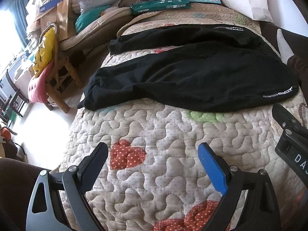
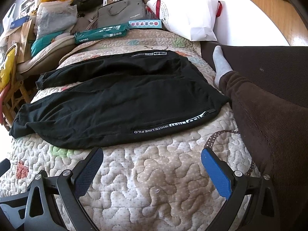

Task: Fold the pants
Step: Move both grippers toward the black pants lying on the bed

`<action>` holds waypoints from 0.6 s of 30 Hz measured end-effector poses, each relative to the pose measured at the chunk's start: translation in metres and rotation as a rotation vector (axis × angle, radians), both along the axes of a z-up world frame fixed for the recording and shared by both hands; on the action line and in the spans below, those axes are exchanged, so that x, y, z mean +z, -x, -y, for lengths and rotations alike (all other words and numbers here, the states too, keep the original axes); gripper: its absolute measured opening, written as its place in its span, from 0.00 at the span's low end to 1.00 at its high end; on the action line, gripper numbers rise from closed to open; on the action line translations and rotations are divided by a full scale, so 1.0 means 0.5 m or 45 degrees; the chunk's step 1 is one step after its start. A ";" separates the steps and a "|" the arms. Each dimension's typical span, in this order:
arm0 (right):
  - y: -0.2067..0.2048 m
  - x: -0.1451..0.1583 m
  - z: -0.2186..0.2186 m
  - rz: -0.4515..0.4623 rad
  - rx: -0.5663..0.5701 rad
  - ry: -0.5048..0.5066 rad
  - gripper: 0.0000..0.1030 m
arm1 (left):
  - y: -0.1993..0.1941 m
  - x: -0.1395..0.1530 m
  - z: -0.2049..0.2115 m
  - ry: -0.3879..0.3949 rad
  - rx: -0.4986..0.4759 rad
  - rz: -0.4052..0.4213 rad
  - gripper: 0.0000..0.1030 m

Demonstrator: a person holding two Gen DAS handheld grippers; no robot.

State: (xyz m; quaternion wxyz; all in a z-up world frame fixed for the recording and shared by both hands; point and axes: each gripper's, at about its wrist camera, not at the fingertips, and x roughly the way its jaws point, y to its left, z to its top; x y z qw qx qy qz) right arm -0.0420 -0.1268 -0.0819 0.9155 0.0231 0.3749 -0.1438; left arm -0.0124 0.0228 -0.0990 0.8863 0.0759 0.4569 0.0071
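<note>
The black pants lie spread flat across the quilted bedspread, filling the middle band of the left wrist view and the centre left of the right wrist view. The two legs point toward the left of the frame, slightly parted, with a strip of quilt showing between them. The waist end sits at the right, and a white lettered stripe runs along the near edge.

The left gripper hovers at the bottom of its frame with its jaws spread wide, nothing between them but the red heart patch on the quilt; it sits short of the pants, not touching them. The right gripper likewise stands released at the bottom of its view, empty, with the near hem of the pants just beyond its fingertips. Its black body also shows at the right edge of the left wrist view.

A person's leg in brown corduroy with a grey sock rests along the right side, beside the waistband. At the top of the frame a green packet and a white paper bag lie at the far end of the bed. A wooden chair with a yellow bag stands at the left.
</note>
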 end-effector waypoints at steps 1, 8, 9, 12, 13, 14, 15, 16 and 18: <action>0.001 0.000 -0.001 -0.001 0.001 0.000 1.00 | 0.000 -0.001 -0.002 0.002 0.003 -0.003 0.92; -0.001 -0.005 -0.004 -0.019 0.006 -0.005 1.00 | -0.007 -0.019 -0.010 0.006 0.018 -0.040 0.92; -0.001 -0.006 -0.003 -0.021 0.007 -0.006 1.00 | -0.008 -0.021 -0.012 0.010 0.019 -0.046 0.92; -0.002 -0.008 -0.004 -0.024 0.009 -0.009 1.00 | -0.012 -0.024 -0.016 0.022 0.030 -0.054 0.92; -0.002 -0.008 -0.005 -0.025 0.010 -0.008 1.00 | -0.013 -0.024 -0.016 0.023 0.031 -0.055 0.92; -0.002 -0.008 -0.005 -0.027 0.011 -0.008 1.00 | -0.013 -0.025 -0.016 0.022 0.032 -0.054 0.92; -0.002 -0.008 -0.006 -0.027 0.012 -0.008 1.00 | -0.012 -0.026 -0.016 0.021 0.032 -0.053 0.92; -0.001 -0.009 -0.007 -0.028 0.012 -0.008 1.00 | -0.013 -0.026 -0.015 0.021 0.031 -0.054 0.92; -0.001 -0.009 -0.008 -0.028 0.014 -0.007 1.00 | -0.012 -0.026 -0.016 0.023 0.032 -0.054 0.92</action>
